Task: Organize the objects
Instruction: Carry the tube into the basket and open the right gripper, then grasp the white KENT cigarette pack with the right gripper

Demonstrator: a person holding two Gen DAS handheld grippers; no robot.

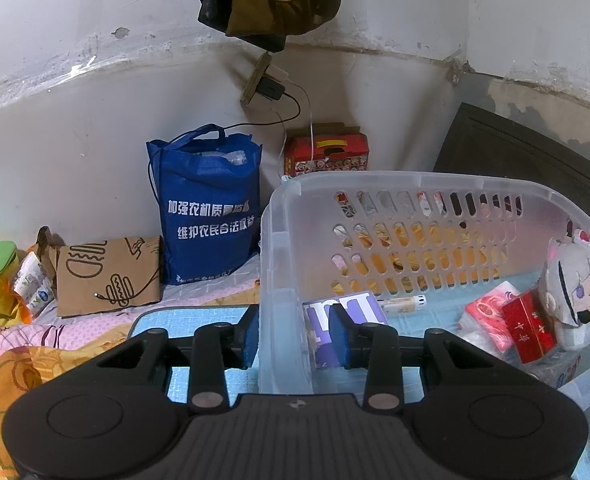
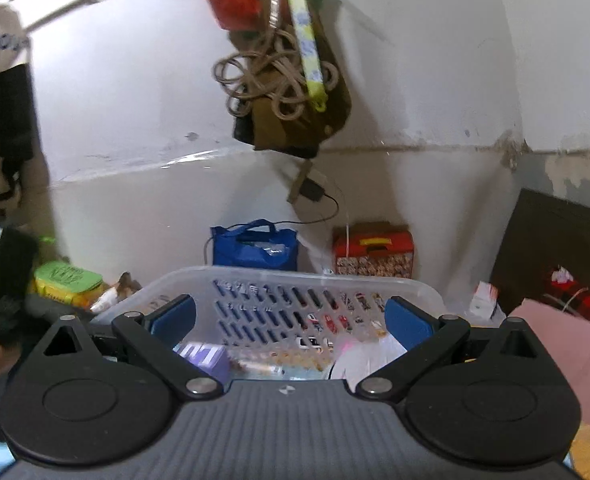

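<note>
Although several things already lie inside the translucent plastic basket with slotted walls (image 1: 435, 240), namely a purple box (image 1: 335, 316), a red tissue pack (image 1: 491, 316), a glossy red carton (image 1: 529, 330) and a soft grey plush doll (image 1: 575, 292) at its right, sorting seems mostly done. Left tool (image 1: 295, 336) grips the basket's near-left wall; right tool (image 2: 291, 320) stands wide, empty, above the basket on the bed

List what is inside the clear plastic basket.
In the clear plastic basket: a purple box, a cream tube, a pink tissue pack, a red box and a plush doll. Anything beneath them is hidden.
</note>
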